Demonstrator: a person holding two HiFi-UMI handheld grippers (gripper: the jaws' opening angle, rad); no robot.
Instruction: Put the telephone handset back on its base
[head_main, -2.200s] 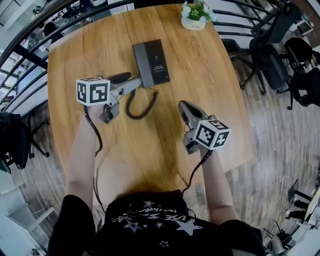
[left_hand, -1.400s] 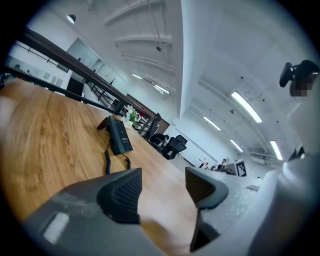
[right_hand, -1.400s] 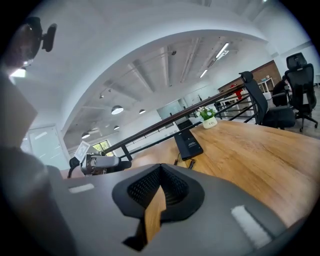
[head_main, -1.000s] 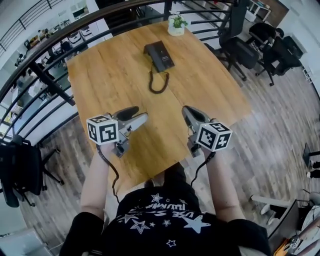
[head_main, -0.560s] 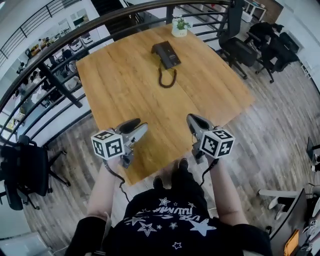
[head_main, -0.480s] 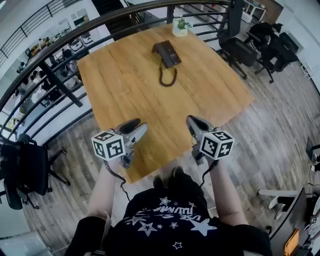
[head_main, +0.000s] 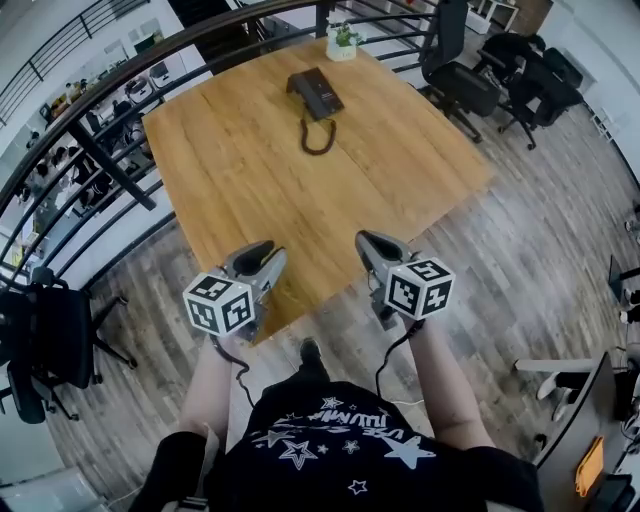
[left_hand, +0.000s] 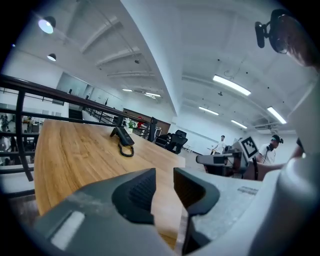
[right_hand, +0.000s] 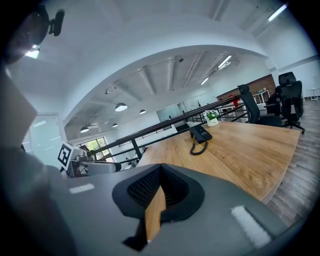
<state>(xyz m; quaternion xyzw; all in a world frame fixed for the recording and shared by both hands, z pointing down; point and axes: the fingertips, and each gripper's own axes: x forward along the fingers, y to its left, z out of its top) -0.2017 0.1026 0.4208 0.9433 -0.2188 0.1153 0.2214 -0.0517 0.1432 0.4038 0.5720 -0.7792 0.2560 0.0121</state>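
The black telephone (head_main: 315, 92) sits far off on the wooden table (head_main: 250, 190), its coiled cord (head_main: 318, 138) curled in front of it. The handset looks to lie along the base, though it is too small to be sure. The telephone (left_hand: 122, 136) is also small and distant in the left gripper view, and the telephone (right_hand: 201, 133) likewise in the right gripper view. My left gripper (head_main: 262, 255) hangs over the table's near corner; its jaws are closing with a gap and nothing between them. My right gripper (head_main: 368, 243) is shut and empty, just off the table edge.
A small potted plant (head_main: 343, 40) stands at the table's far edge. A dark railing (head_main: 100, 150) runs along the left and back. Office chairs (head_main: 470, 85) stand at the right, another black chair (head_main: 40, 340) at the left. Wood floor lies under me.
The person has stepped back from the table, so the telephone is now far away. Both grippers came back to the near edge. The left jaws have narrowed.
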